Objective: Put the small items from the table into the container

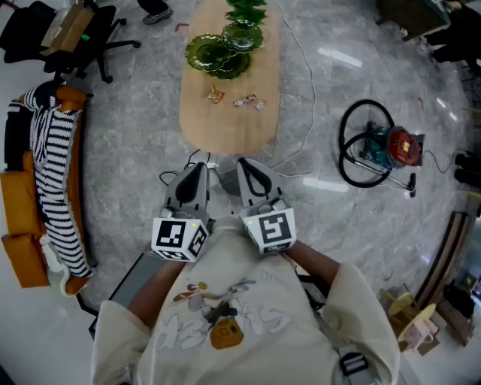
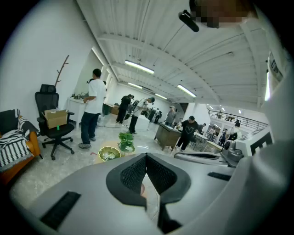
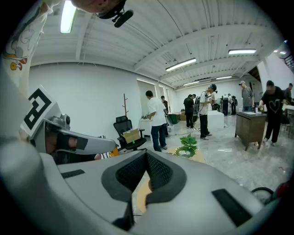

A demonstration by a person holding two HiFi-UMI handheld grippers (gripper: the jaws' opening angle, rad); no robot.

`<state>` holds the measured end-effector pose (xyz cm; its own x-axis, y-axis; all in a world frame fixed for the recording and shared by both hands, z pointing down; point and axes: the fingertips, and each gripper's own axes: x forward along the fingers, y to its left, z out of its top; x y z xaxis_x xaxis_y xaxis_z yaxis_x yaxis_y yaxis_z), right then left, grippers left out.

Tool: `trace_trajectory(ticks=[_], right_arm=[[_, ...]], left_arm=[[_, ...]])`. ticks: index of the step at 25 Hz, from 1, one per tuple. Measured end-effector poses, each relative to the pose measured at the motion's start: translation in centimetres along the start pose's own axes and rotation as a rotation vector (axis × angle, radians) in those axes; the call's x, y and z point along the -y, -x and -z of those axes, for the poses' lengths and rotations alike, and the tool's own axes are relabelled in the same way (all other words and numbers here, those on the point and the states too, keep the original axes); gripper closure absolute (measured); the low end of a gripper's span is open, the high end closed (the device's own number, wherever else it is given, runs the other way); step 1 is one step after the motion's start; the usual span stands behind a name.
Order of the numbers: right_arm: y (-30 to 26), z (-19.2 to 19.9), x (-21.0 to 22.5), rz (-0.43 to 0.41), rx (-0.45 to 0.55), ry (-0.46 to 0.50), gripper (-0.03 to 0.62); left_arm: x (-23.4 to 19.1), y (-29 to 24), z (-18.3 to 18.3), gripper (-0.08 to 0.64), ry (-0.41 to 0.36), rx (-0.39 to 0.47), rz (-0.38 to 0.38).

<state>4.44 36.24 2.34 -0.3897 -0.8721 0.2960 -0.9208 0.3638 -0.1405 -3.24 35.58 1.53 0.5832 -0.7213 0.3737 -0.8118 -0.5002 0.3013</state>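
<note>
A long wooden table (image 1: 229, 120) stands ahead of me on the marble floor. Three small wrapped items lie on it: one (image 1: 216, 95) to the left, two (image 1: 245, 101) (image 1: 259, 106) to its right. Green glass dishes (image 1: 218, 54) and a leafy plant (image 1: 246, 9) sit at the far end. My left gripper (image 1: 198, 166) and right gripper (image 1: 245, 163) hang side by side close to my body, short of the table's near edge. Both are shut with nothing between the pads. The left gripper view shows its own gripper (image 2: 146, 156), a green dish (image 2: 109, 153) and the plant (image 2: 125, 139). The right gripper (image 3: 147, 154) also points at the plant (image 3: 187, 144).
An orange sofa (image 1: 22, 225) with a striped cloth (image 1: 52, 180) lines the left. A black office chair (image 1: 79, 34) with a box stands far left. A black hose coil with a red and blue machine (image 1: 383, 147) lies on the floor at right. Several people (image 2: 92, 110) stand beyond the table.
</note>
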Motion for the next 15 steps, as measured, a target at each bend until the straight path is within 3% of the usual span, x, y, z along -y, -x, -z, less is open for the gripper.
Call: trace_trajectory(ticks=[8,15], right_arm=[[-0.2,0.2,-1.2,0.015,-0.026,-0.007,0.598],[-0.6,0.5,-1.9,-0.002,-0.015,-0.095,0.598]], left_arm=[[-0.3,0.7,0.0,0.56,-0.068,0.002,0.03],[-1.1,1.2,0.1,0.56,-0.032,-0.009,0.038]])
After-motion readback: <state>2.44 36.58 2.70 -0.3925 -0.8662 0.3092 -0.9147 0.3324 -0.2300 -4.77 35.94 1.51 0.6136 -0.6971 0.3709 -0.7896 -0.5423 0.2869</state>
